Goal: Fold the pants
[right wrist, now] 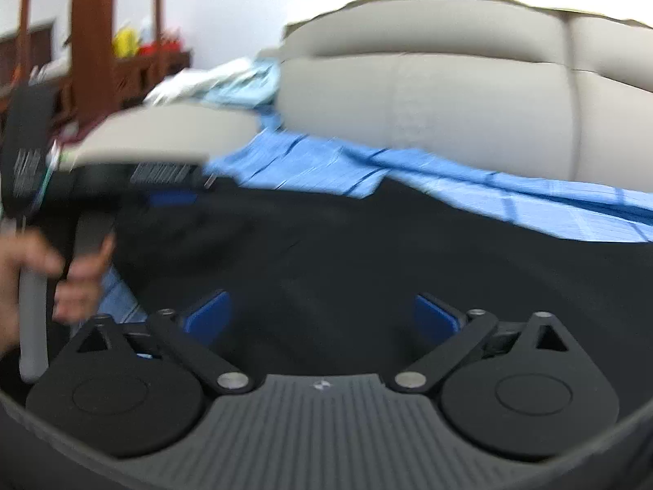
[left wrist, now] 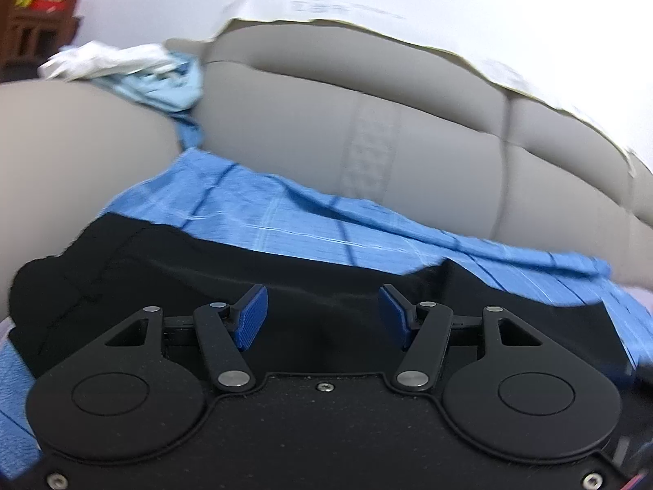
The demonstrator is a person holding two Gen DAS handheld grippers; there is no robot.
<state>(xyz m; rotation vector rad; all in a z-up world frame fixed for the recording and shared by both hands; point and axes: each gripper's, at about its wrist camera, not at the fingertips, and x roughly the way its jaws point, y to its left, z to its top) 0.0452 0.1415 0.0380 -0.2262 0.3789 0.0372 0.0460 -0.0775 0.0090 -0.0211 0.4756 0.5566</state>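
Black pants lie spread on a blue checked cloth over a sofa seat. They also show in the right wrist view. My left gripper is open just above the pants, its blue pads apart with nothing between them. My right gripper is open over the pants too, jaws wide apart and empty. The left gripper's body and the hand holding it appear blurred at the left of the right wrist view.
The beige sofa backrest rises behind the cloth. A crumpled white and light blue cloth lies on the armrest. A wooden shelf with coloured items stands at the far left.
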